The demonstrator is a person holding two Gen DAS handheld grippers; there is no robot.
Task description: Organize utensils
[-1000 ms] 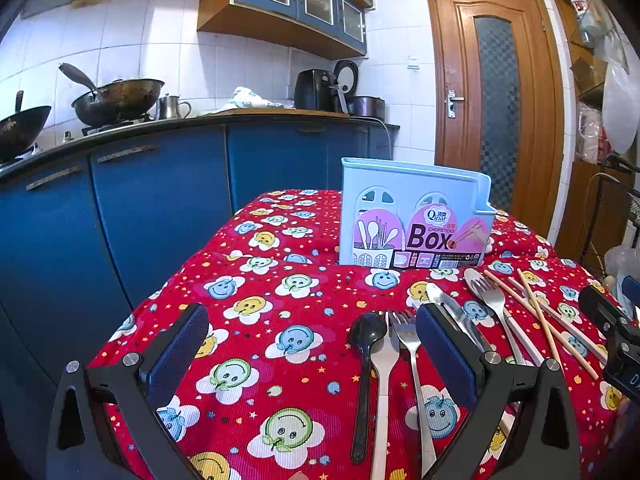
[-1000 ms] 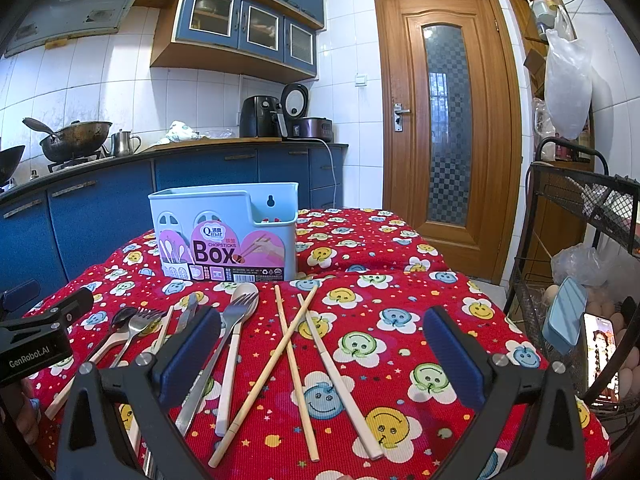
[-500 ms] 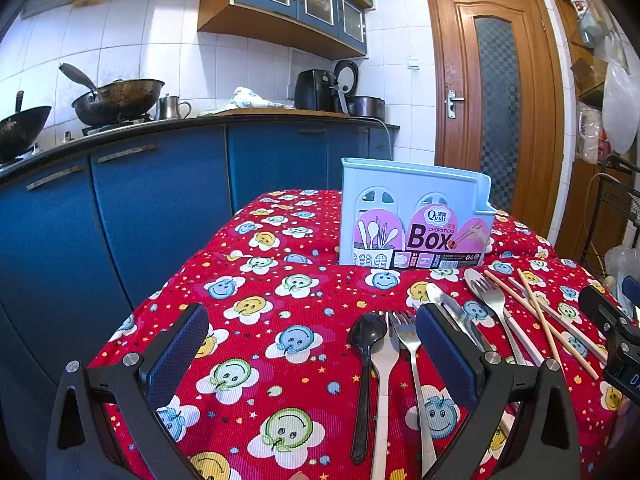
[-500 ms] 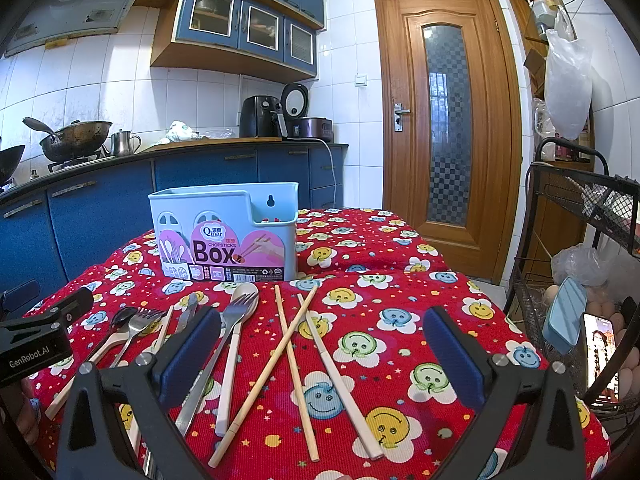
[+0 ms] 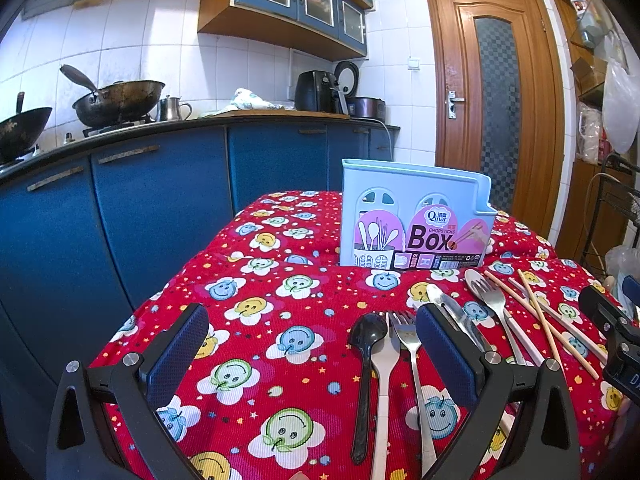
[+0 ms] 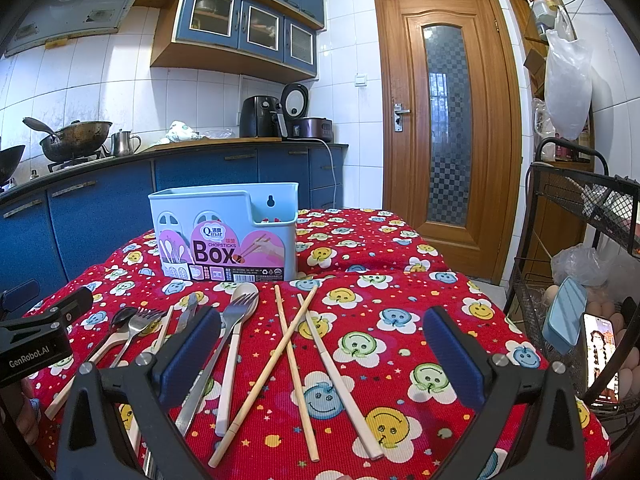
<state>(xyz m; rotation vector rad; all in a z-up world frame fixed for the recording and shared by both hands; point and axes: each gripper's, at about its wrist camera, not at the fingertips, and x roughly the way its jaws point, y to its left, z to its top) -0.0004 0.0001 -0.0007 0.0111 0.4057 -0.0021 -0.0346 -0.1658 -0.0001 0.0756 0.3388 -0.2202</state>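
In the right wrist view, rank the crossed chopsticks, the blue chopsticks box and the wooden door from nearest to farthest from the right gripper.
1. Crossed chopsticks: on the tablecloth, just ahead of the open right gripper, between its fingers.
2. Blue chopsticks box: upright on the table beyond the utensils, ahead and left.
3. Wooden door: closed, past the table's far edge, ahead and right.

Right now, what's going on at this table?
A person holds a gripper in each hand over a table with a red tablecloth. Both the left gripper and the right gripper are open and empty. Spoons, forks, a knife and chopsticks lie loose on the cloth. The blue utensil box stands behind them; no utensil shows above its rim. Sorting has not visibly started.
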